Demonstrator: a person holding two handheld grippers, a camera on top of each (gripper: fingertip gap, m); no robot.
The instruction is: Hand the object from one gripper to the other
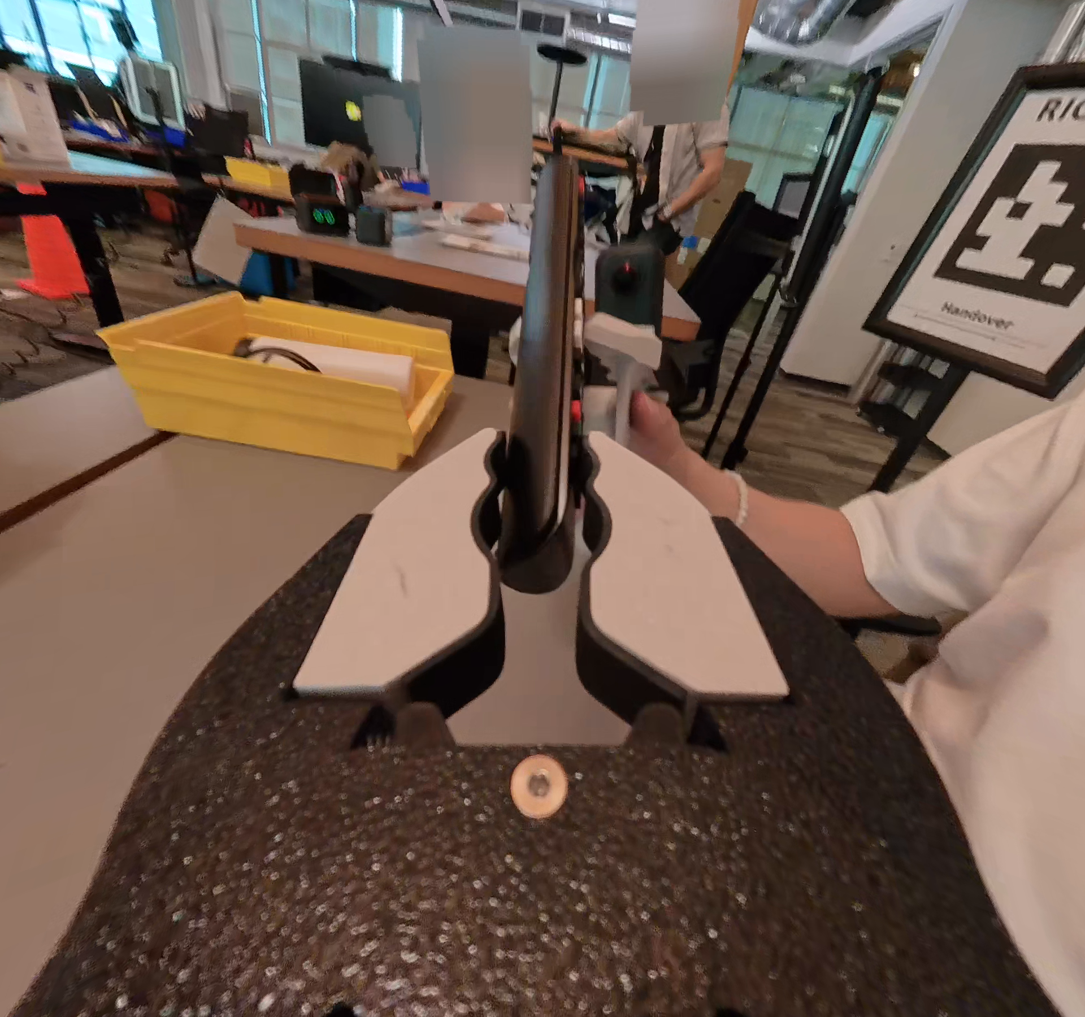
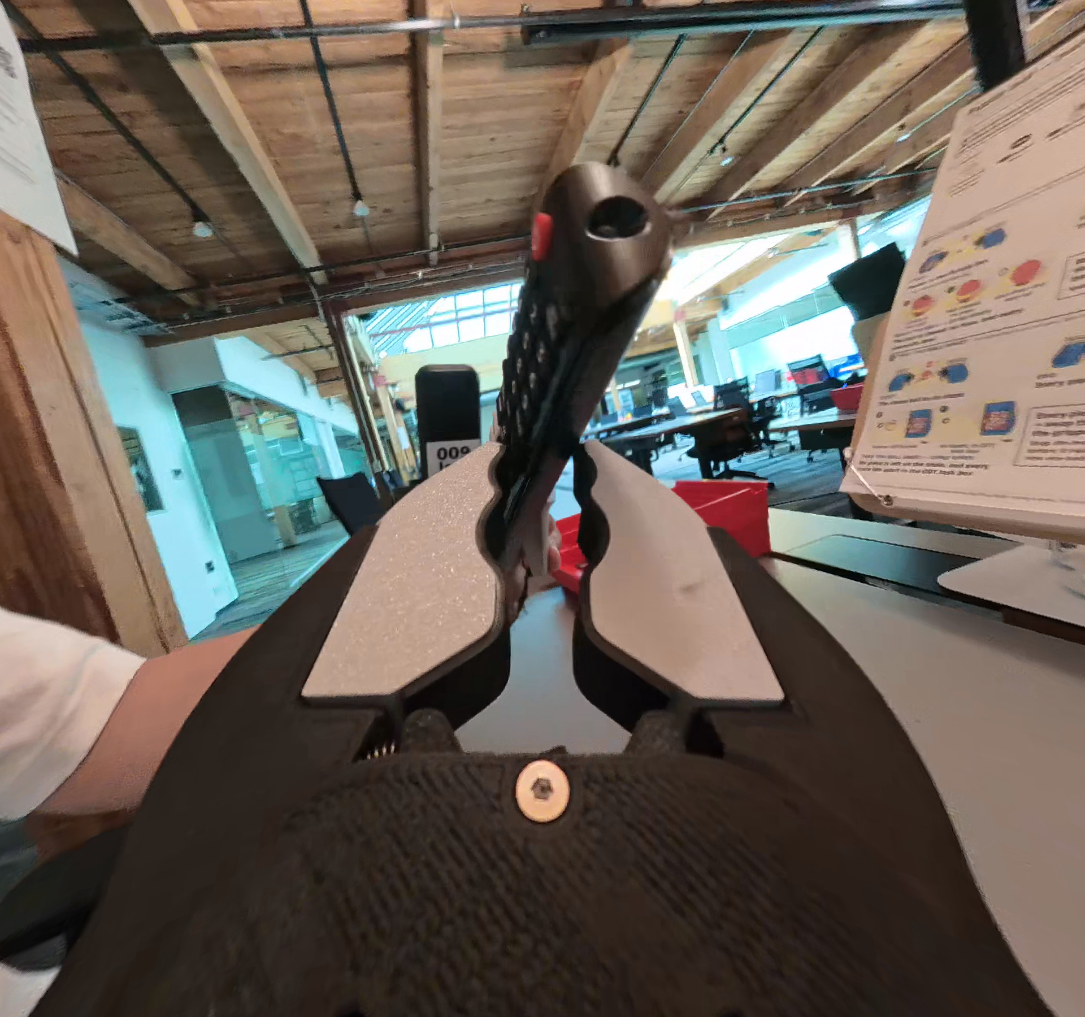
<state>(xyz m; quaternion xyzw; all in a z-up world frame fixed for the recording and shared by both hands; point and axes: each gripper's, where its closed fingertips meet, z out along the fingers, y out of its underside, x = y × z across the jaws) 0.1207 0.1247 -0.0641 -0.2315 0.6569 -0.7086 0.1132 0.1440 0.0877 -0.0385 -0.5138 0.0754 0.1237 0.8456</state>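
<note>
My left gripper [image 1: 540,496] has a speckled black body, white finger plates with wavy black edges, and one silver screw. My right gripper [image 2: 540,496] looks alike, ribbed black. White sleeve [image 1: 963,548], beaded bracelet [image 1: 741,497].

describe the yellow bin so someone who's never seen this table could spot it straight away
Start at the grey table in the left wrist view; the yellow bin sits on its far side, left of the black remote that the left gripper holds upright. It is an open plastic tray with a white block and a dark cable inside, and nothing else on that table is bright yellow.
</note>
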